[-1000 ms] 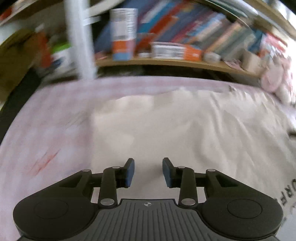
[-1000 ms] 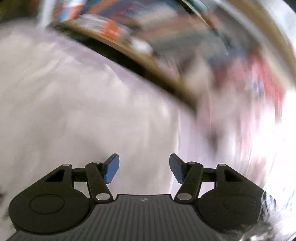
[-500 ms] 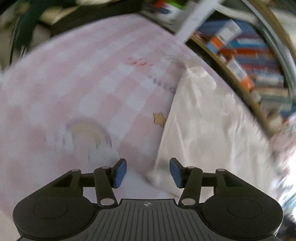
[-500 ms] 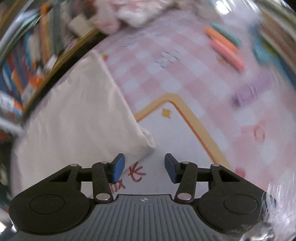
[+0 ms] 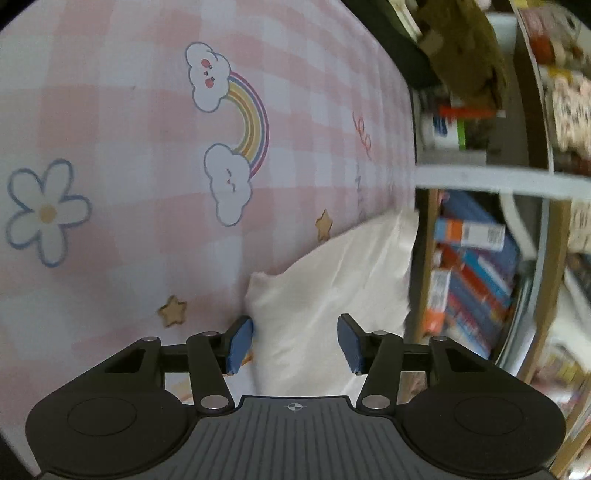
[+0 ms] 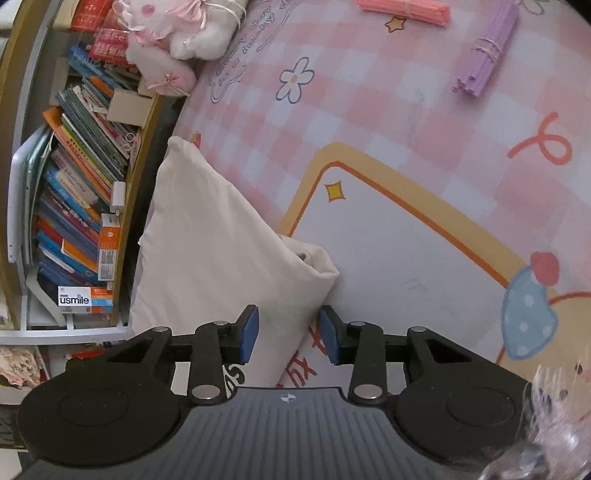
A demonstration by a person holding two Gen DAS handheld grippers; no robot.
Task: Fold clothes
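I am closing my right gripper [image 6: 289, 334] and left gripper [image 5: 295, 343], both half-open, around opposite corners of the cream garment [image 6: 207, 236] lying on the pink checked mat [image 6: 369, 122]; next I need a firm pinch.

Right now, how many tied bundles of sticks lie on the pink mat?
2: a purple bundle at upper right, an orange-pink bundle at the top edge, partly cropped. More may lie outside view.

The garment [image 6: 207, 236] is plain cream. The sheet [image 5: 122, 155] is pink-and-white check, printed with a rainbow [image 5: 251, 125], white clouds, a blue-edged flower [image 5: 44, 210] and tan stars. Purple sticks [image 6: 484, 55] and pink sticks [image 6: 406, 7] lie on it, and the gripper pads [image 6: 248, 334] are blue.
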